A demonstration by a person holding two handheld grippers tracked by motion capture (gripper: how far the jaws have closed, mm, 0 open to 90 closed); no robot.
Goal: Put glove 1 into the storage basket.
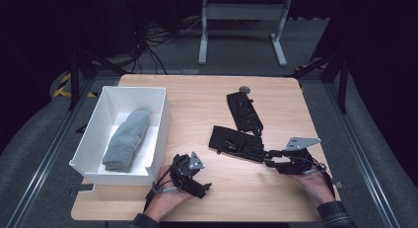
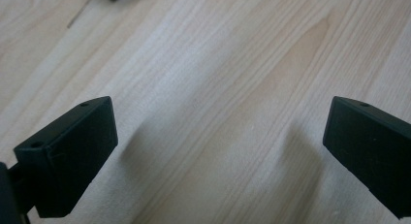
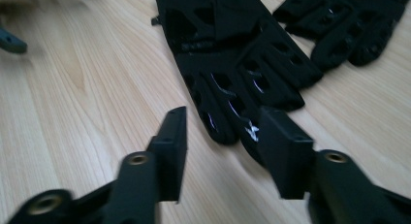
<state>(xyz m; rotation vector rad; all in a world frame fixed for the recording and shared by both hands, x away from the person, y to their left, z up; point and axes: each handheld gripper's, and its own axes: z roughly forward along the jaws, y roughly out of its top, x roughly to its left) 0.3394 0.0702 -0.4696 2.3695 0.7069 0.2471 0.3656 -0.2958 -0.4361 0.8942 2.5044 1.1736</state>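
Right now, near glove (image 3: 228, 64): flat on the table (image 1: 231, 193) mid-right, its fingertips between the right gripper's (image 3: 220, 136) half-open jaws, nothing gripped.
Risk: jaws may pinch one fingertip, so the glove could droop or drag (thin fabric slips).
Far glove (image 1: 244, 112): just beside, easily snagged.
Left gripper (image 2: 218, 132): wide open, empty, over bare wood.
White box (image 1: 157, 134): holds a grey sock (image 1: 127, 139); open room between.

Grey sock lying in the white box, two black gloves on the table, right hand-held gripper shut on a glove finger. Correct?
Not quite: the right hand-held gripper is open, its jaws either side of the nearer black glove's fingertips without closing on them, as the right gripper view shows. The rest holds: the grey sock lies in the white box, and the second black glove is on the table.
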